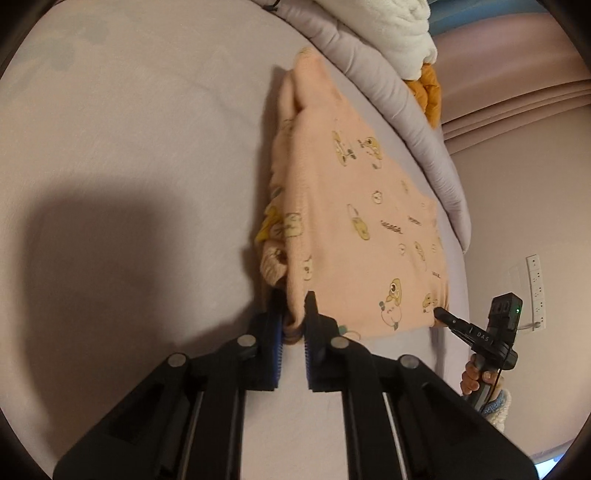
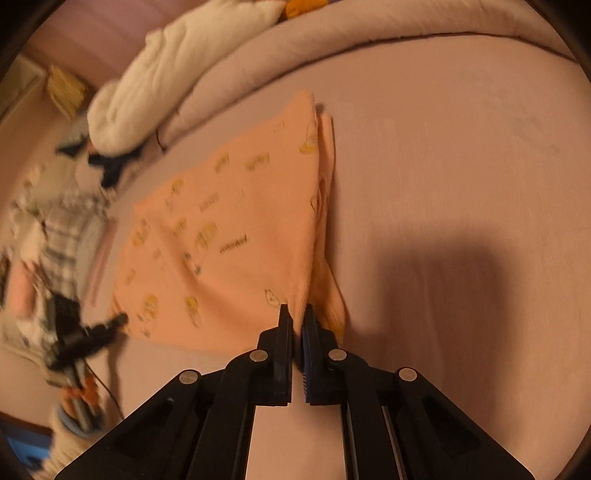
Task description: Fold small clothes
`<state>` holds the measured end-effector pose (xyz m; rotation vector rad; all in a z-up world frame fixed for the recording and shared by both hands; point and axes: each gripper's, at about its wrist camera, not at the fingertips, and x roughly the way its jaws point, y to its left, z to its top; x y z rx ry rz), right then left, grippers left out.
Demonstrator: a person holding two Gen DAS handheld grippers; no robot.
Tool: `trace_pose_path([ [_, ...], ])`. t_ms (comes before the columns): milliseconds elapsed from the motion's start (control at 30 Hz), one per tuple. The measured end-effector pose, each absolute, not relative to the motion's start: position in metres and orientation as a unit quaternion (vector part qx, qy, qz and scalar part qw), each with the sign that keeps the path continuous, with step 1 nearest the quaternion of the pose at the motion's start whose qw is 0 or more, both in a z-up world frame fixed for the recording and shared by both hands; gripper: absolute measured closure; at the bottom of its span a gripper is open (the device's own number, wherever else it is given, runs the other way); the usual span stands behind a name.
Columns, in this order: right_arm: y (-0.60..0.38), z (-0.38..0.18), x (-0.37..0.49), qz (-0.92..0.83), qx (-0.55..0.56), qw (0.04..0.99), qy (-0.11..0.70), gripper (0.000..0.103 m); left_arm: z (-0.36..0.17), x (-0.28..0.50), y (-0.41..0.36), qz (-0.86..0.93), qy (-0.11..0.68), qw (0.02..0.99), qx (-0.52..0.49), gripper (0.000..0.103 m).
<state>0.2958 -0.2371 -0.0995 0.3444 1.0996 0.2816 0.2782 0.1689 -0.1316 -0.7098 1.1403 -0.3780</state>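
A small peach garment (image 1: 354, 206) with yellow cartoon prints lies folded on the pale bed sheet (image 1: 129, 166). My left gripper (image 1: 293, 306) is shut on its near left corner, with fabric bunched between the blue pads. My right gripper (image 2: 298, 317) is shut on the other near corner of the same garment (image 2: 229, 236). The right gripper also shows in the left wrist view (image 1: 439, 313), touching the garment's right corner. The left gripper shows blurred in the right wrist view (image 2: 122, 319) at the garment's left edge.
A rolled grey-lilac quilt (image 1: 399, 110) borders the bed beyond the garment, with a white fluffy blanket (image 1: 402, 33) and an orange cloth (image 1: 428, 96) on it. A pile of other clothes (image 2: 62, 229) lies left in the right wrist view. A wall socket strip (image 1: 535, 288) is at the right.
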Motion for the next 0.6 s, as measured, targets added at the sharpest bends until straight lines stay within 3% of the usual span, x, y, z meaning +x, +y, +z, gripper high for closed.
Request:
trace_pose_path([
  [233, -0.260, -0.099, 0.299, 0.091, 0.173, 0.835, 0.515, 0.102, -0.124, 0.270, 0.179, -0.154, 0.541, 0.775, -0.287, 0.093],
  [300, -0.262, -0.086, 0.295, 0.061, 0.150, 0.850, 0.500, 0.101, -0.120, 0.265, 0.182, -0.149, 0.540, 0.780, -0.279, 0.101],
  [600, -0.192, -0.047, 0.293, 0.153, 0.073, 0.890, 0.423, 0.100, -0.075, 0.276, 0.152, -0.227, 0.469, 0.802, -0.292, 0.097],
])
